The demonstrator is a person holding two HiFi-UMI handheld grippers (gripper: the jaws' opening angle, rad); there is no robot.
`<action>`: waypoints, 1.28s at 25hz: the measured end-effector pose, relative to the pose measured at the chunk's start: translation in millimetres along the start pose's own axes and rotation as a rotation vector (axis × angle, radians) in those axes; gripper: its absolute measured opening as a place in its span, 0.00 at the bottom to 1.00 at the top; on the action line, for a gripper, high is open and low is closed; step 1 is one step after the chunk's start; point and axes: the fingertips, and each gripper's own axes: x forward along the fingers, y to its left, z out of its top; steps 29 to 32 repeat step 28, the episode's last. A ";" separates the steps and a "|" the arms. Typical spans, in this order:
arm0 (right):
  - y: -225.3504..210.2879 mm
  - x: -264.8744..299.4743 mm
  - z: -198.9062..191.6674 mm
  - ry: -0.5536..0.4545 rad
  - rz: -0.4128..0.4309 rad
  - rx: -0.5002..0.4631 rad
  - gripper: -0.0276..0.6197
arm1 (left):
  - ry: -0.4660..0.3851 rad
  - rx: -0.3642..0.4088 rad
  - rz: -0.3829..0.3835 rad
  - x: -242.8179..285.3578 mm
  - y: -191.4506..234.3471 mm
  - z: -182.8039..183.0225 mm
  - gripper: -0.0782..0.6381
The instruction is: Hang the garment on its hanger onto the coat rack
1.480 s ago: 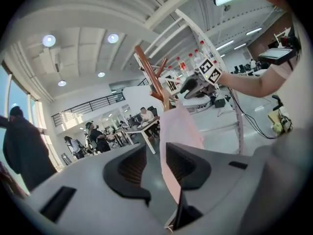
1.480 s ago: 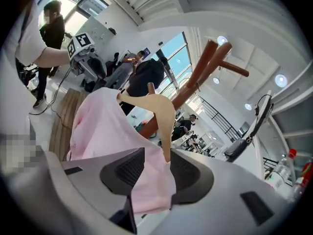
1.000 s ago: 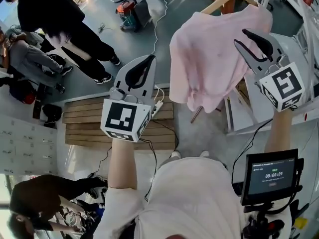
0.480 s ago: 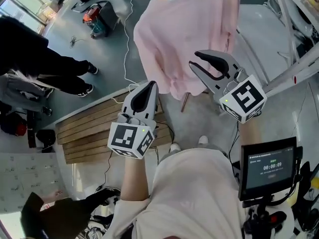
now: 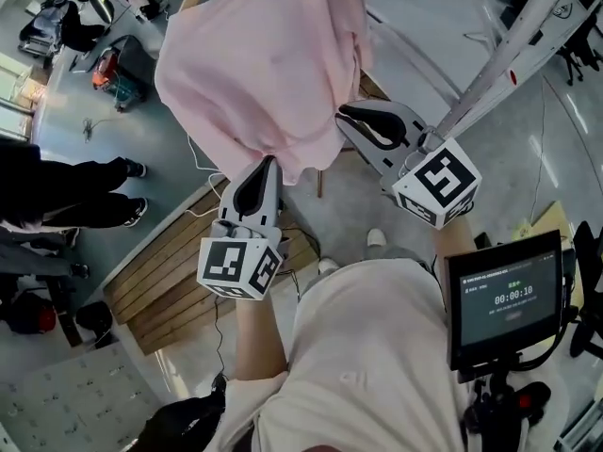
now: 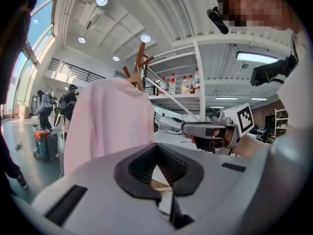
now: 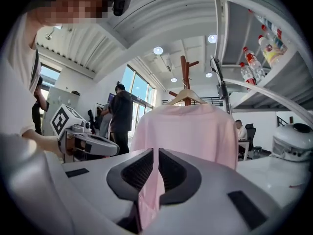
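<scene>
The right claw [image 5: 350,121], wide a moment ago, is closing on the hem of the pink garment [image 5: 264,64], which seemingly already hangs by its hanger [image 7: 185,98] on the coat rack [image 7: 184,72], while the left claw [image 5: 267,166] is shut and empty.

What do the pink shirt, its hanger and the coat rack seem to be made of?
The shirt looks like soft matte fabric, probably cotton knit: it drapes and folds. The hanger seems to be pale unpainted wood. The coat rack seems to be darker, reddish-brown wood; its finish is unclear.
</scene>
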 end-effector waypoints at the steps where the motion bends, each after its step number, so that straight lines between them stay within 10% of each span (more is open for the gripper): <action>1: -0.9 -5.0 -3.2 0.001 -0.012 0.006 0.11 | 0.005 0.000 -0.016 3.8 -4.0 -1.6 0.12; 32: -5.8 -27.6 -3.3 -0.020 -0.095 -0.025 0.06 | 0.029 -0.010 -0.102 10.0 -20.6 -9.3 0.12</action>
